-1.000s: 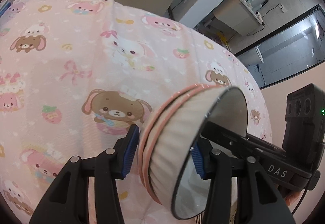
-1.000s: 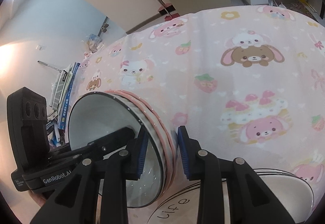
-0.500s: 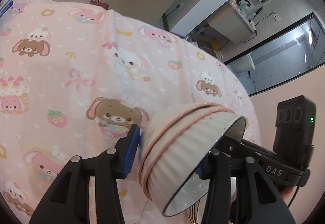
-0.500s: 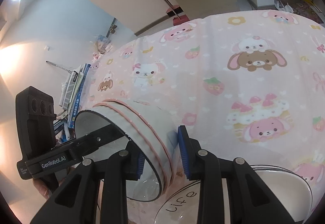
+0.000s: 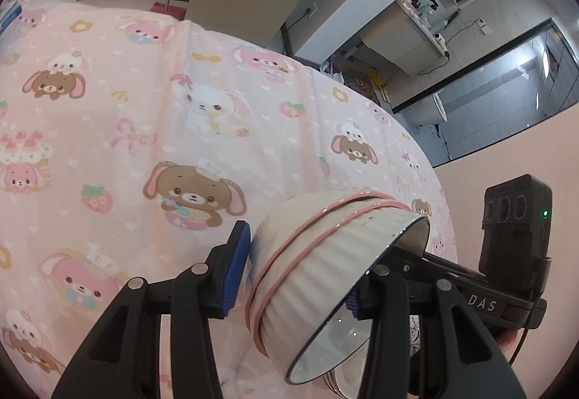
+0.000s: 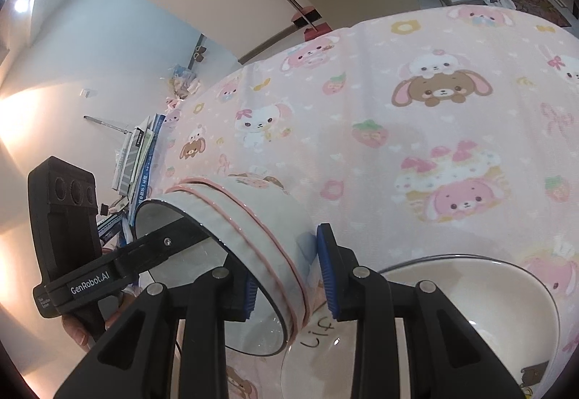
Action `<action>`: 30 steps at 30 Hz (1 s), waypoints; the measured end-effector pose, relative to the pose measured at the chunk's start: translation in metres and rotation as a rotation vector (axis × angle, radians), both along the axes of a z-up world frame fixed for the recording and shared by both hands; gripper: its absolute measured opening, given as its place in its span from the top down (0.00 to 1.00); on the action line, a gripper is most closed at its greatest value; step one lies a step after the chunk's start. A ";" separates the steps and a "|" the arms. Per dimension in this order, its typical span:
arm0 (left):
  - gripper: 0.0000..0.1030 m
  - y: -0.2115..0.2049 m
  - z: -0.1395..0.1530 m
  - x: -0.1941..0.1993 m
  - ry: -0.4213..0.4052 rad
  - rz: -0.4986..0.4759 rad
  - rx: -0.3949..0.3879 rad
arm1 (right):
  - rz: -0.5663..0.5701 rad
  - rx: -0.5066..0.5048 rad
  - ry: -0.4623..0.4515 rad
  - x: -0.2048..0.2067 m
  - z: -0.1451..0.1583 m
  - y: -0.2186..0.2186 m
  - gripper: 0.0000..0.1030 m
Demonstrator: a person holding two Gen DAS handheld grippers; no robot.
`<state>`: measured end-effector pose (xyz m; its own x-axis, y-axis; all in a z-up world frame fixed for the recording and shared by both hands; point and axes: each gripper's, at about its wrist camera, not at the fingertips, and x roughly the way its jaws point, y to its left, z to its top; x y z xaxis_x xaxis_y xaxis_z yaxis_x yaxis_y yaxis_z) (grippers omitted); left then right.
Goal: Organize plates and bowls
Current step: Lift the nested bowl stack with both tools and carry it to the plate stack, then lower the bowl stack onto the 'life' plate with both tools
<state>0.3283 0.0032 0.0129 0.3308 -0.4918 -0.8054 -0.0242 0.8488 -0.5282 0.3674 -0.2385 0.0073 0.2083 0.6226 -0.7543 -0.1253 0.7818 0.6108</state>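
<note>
Gripping the bowl (image 5: 325, 276) from opposite sides, both grippers pinched its wall, each with one finger inside and one outside. The left gripper (image 5: 296, 276) clenched the wall near the base; the right gripper (image 6: 289, 268) clenched it likewise. The bowl hung tilted on its side above the surface (image 5: 108, 131), its dark rim turned toward the left-hand edge of the surface. Just under it, in the right wrist view, lay a plate (image 6: 318, 344) with lettering beside a wide bowl's rim (image 6: 470, 259). Beyond them the pink cloth (image 6: 416, 102) stretched bare to its far edge.
</note>
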 end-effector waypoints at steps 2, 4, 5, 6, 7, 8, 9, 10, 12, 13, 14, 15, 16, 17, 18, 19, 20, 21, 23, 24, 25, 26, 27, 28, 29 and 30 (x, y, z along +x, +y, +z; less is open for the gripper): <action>0.58 -0.005 0.008 -0.004 -0.012 -0.004 0.007 | -0.008 0.000 -0.011 -0.005 0.007 -0.005 0.69; 0.58 -0.009 0.017 -0.009 -0.024 -0.006 0.005 | -0.013 0.001 -0.022 -0.010 0.014 -0.009 0.69; 0.58 -0.012 0.021 -0.011 -0.030 -0.010 0.005 | -0.015 0.002 -0.032 -0.014 0.020 -0.013 0.69; 0.58 -0.014 0.026 -0.013 -0.036 -0.014 0.006 | -0.016 0.004 -0.038 -0.017 0.023 -0.016 0.69; 0.58 -0.018 0.031 -0.016 -0.042 -0.019 0.008 | -0.018 0.006 -0.044 -0.021 0.028 -0.020 0.69; 0.58 -0.022 0.036 -0.019 -0.047 -0.024 0.011 | -0.022 0.008 -0.050 -0.026 0.033 -0.026 0.69; 0.58 -0.027 0.041 -0.023 -0.054 -0.030 0.014 | -0.026 0.010 -0.055 -0.030 0.037 -0.030 0.69; 0.58 -0.033 0.045 -0.026 -0.059 -0.035 0.016 | -0.031 0.012 -0.060 -0.035 0.040 -0.035 0.69; 0.58 -0.043 0.050 -0.032 -0.065 -0.045 0.017 | -0.044 0.013 -0.063 -0.044 0.046 -0.047 0.69; 0.58 -0.049 0.052 -0.036 -0.066 -0.052 0.015 | -0.048 0.012 -0.065 -0.047 0.047 -0.051 0.69; 0.58 -0.056 0.053 -0.040 -0.066 -0.059 0.010 | -0.055 0.009 -0.068 -0.054 0.049 -0.060 0.69; 0.58 -0.062 0.054 -0.044 -0.064 -0.067 0.004 | -0.060 0.006 -0.067 -0.059 0.050 -0.066 0.69; 0.58 -0.069 0.054 -0.049 -0.061 -0.074 0.001 | -0.065 0.002 -0.064 -0.065 0.051 -0.073 0.69; 0.58 -0.075 0.054 -0.053 -0.059 -0.083 0.000 | -0.068 -0.002 -0.063 -0.071 0.051 -0.079 0.69; 0.58 -0.081 0.054 -0.057 -0.058 -0.092 0.001 | -0.072 -0.010 -0.062 -0.078 0.051 -0.086 0.69; 0.58 -0.086 0.054 -0.062 -0.056 -0.100 0.002 | -0.075 -0.014 -0.062 -0.082 0.051 -0.090 0.69; 0.58 -0.092 0.053 -0.067 -0.055 -0.106 0.004 | -0.081 -0.017 -0.062 -0.088 0.050 -0.096 0.69; 0.58 -0.097 0.053 -0.071 -0.055 -0.110 0.007 | -0.086 -0.017 -0.061 -0.094 0.049 -0.102 0.69; 0.58 -0.106 0.051 -0.080 -0.052 -0.116 0.013 | -0.096 -0.011 -0.051 -0.103 0.046 -0.111 0.69; 0.58 -0.109 0.050 -0.084 -0.049 -0.119 0.015 | -0.098 -0.008 -0.046 -0.108 0.043 -0.115 0.69; 0.58 -0.113 0.049 -0.087 -0.044 -0.124 0.018 | -0.099 -0.006 -0.042 -0.112 0.041 -0.118 0.69; 0.58 -0.116 0.047 -0.090 -0.037 -0.127 0.021 | -0.102 -0.004 -0.037 -0.117 0.038 -0.121 0.69; 0.58 -0.118 0.044 -0.092 -0.033 -0.130 0.025 | -0.104 -0.003 -0.032 -0.120 0.035 -0.123 0.69; 0.58 -0.121 0.042 -0.095 -0.029 -0.134 0.032 | -0.105 -0.002 -0.026 -0.124 0.032 -0.125 0.69; 0.58 -0.122 0.041 -0.097 -0.027 -0.136 0.038 | -0.106 -0.001 -0.022 -0.126 0.029 -0.127 0.69; 0.58 -0.124 0.040 -0.099 -0.024 -0.139 0.043 | -0.107 0.001 -0.018 -0.127 0.027 -0.128 0.69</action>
<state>0.2297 -0.1209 0.0525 0.2815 -0.4991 -0.8195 0.1073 0.8651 -0.4900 0.2399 -0.3662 0.0340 0.2875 0.5966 -0.7492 -0.0518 0.7908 0.6098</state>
